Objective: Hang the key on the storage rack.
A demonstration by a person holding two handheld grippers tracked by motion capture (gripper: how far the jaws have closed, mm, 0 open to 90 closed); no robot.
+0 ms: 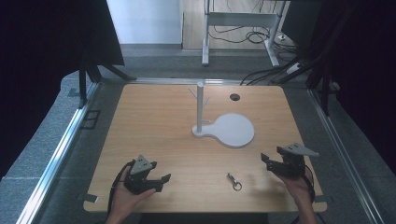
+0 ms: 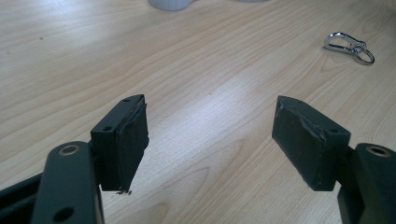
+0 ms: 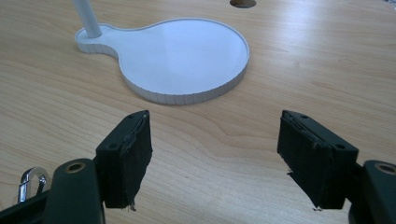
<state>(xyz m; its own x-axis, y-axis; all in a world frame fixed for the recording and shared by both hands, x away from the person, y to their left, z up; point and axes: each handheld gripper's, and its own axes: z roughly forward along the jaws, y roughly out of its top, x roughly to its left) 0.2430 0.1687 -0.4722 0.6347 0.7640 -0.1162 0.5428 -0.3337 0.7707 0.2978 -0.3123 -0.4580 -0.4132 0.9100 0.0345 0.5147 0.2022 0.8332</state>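
Observation:
A small metal carabiner with a key ring (image 1: 234, 182) lies on the wooden table (image 1: 154, 121) near the front edge, between my two grippers. A white stand has a thin post with short branches (image 1: 200, 105) and a round flat tray (image 1: 233, 129) at the table's middle. My left gripper (image 1: 159, 171) is held at the front left, open and empty; the carabiner (image 2: 348, 45) lies ahead and to its right. My right gripper (image 1: 272, 155) is held at the front right, open and empty, facing the tray (image 3: 187, 51). The carabiner (image 3: 30, 182) peeks out beside its left jaw.
A round cable hole (image 1: 234, 97) sits in the table behind the tray. Dark curtains hang left and right. A metal desk frame (image 1: 238, 21) and floor cables (image 1: 261, 35) lie beyond the far edge. Metal rails (image 1: 60, 149) run along both sides.

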